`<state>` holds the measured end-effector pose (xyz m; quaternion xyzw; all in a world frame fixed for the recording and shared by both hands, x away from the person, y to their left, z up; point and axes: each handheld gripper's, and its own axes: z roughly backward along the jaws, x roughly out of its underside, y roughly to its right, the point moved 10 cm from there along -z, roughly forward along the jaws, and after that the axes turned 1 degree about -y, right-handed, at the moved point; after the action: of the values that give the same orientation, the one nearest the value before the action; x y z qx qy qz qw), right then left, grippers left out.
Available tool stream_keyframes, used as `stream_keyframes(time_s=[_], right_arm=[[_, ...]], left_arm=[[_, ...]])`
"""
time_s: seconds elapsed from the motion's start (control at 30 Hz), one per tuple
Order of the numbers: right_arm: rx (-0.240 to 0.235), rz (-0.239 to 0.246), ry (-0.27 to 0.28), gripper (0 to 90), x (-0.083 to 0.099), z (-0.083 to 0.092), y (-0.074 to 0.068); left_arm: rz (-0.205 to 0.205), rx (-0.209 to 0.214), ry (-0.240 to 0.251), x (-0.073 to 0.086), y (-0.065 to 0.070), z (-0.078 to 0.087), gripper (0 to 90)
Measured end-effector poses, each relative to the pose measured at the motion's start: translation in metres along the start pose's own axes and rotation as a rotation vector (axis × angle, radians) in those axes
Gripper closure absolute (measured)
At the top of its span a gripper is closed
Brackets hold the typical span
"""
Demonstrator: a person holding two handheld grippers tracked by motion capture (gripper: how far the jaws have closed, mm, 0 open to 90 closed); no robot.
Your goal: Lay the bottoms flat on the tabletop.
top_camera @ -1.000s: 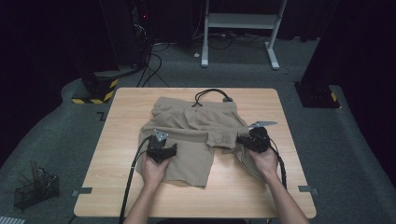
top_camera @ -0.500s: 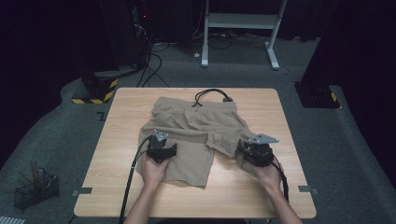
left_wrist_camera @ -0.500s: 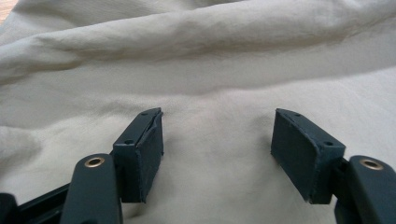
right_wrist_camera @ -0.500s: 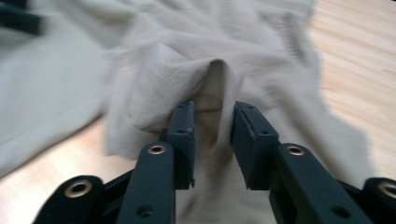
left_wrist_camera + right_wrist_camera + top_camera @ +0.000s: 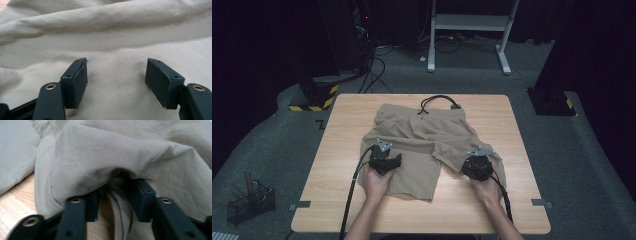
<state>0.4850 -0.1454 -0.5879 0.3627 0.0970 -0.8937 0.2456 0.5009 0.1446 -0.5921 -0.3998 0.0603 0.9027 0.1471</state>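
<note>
Shorts (image 5: 422, 137): spread mid-counter, waistband toward far edge.
Left gripper (image 5: 388, 161): jaws open, resting on left leg, likely pinning it.
Right gripper (image 5: 473, 167): jaws have just been opening, loosely parted around right-leg hem fabric.

Bare table (image 5: 337, 165) is lying open along the left side, the right side and the near edge, giving room to pass. The shorts (image 5: 422, 135) are covering the middle. A black cord (image 5: 439, 98) is looping at the far edge. Cloth is draping over the right gripper (image 5: 112, 202), crowding its jaws. Flat fabric is lying between the left gripper (image 5: 116, 82) jaws.
</note>
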Motion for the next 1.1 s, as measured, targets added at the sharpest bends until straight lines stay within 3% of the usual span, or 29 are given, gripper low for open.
stream_keyframes(time_s=[0.07, 0.1, 0.13, 0.23, 0.33, 0.43, 0.53, 0.6, 0.7, 0.77, 0.87, 0.93, 1.0, 1.1], right_arm=[[-0.010, 0.002, -0.021, 85.3, 0.002, 0.003, 0.002], [-0.009, 0.015, -0.034, 86.8, 0.005, 0.006, 0.001], [-0.014, 0.039, -0.045, 87.4, 0.007, 0.009, -0.002], [-0.102, 0.095, -0.038, 87.9, 0.020, 0.029, -0.021], [-0.205, 0.102, 0.001, 87.9, 0.035, 0.057, -0.043], [-0.252, 0.122, 0.008, 88.1, 0.049, 0.075, -0.059], [-0.286, 0.103, 0.017, 88.0, 0.053, 0.088, -0.067], [-0.284, 0.111, 0.028, 87.9, 0.055, 0.097, -0.067], [-0.284, 0.116, -0.015, 83.4, 0.065, 0.102, -0.063], [-0.290, 0.096, 0.015, 73.3, 0.066, 0.104, -0.058], [-0.262, 0.062, 0.115, 66.4, 0.049, 0.107, -0.051], [-0.220, 0.043, 0.145, 61.9, 0.034, 0.095, -0.045], [-0.169, 0.016, 0.147, 61.4, 0.021, 0.072, -0.034], [-0.133, -0.026, 0.065, 64.8, 0.019, 0.040, -0.024]], left_arm=[[0.000, 0.000, 0.000, 0.000, 0.000, 0.000, 34.1], [0.000, 0.000, 0.000, 0.000, 0.000, 0.000, 34.1], [0.000, 0.000, 0.000, 0.000, 0.000, 0.000, 34.1], [-0.001, -0.001, 0.001, 0.000, 0.000, 0.000, 34.0], [-0.001, -0.001, 0.000, 0.000, 0.000, 0.000, 34.0], [-0.002, -0.002, 0.000, 0.000, 0.000, 0.000, 34.0], [-0.002, -0.001, 0.000, 0.000, 0.000, 0.000, 34.0], [-0.002, -0.001, 0.000, 0.000, 0.000, 0.000, 34.1], [-0.004, -0.002, 0.000, 0.000, 0.000, 0.000, 34.0], [-0.005, -0.002, 0.000, 0.000, 0.000, 0.000, 34.1], [0.000, 0.002, 0.000, 0.000, 0.000, 0.000, 34.1], [-0.006, 0.008, 0.000, 0.000, 0.001, 0.001, 34.8], [-0.017, 0.023, -0.015, 0.002, 0.002, 0.004, 38.2], [-0.042, 0.043, -0.067, 0.010, 0.004, 0.016, 47.8]])
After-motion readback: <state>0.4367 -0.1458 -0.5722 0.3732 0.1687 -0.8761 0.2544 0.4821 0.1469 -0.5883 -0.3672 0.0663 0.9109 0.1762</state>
